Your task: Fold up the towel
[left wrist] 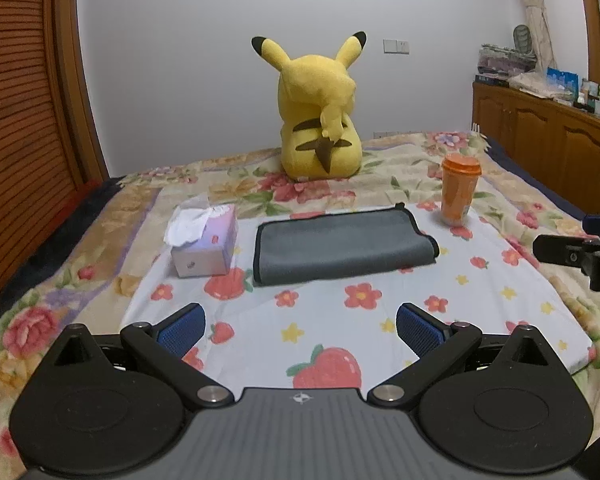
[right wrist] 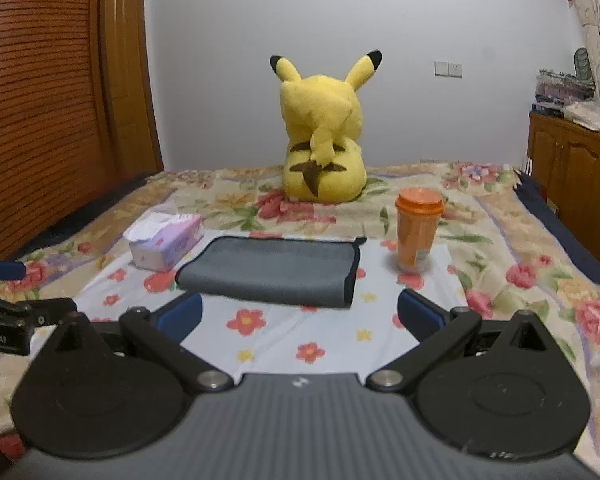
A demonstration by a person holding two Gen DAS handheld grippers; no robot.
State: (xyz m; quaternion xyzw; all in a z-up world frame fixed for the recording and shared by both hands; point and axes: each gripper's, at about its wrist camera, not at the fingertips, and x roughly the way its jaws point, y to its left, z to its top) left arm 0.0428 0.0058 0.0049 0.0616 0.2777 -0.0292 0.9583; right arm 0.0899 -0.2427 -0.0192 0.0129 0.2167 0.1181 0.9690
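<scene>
A grey towel with a black hem (left wrist: 342,246) lies folded over flat on the light flowered sheet (left wrist: 340,332) on the bed; it also shows in the right wrist view (right wrist: 272,270). My left gripper (left wrist: 300,326) is open and empty, held above the sheet short of the towel's near edge. My right gripper (right wrist: 298,314) is open and empty, also short of the towel's near edge. Part of the right gripper shows at the right edge of the left wrist view (left wrist: 580,256). Part of the left gripper shows at the left edge of the right wrist view (right wrist: 12,316).
A tissue box (left wrist: 204,246) stands left of the towel. An orange lidded cup (left wrist: 458,190) stands at its right. A yellow plush toy (left wrist: 320,116) sits behind. A wooden cabinet (left wrist: 560,144) lines the right wall, a slatted wooden door (left wrist: 16,120) the left.
</scene>
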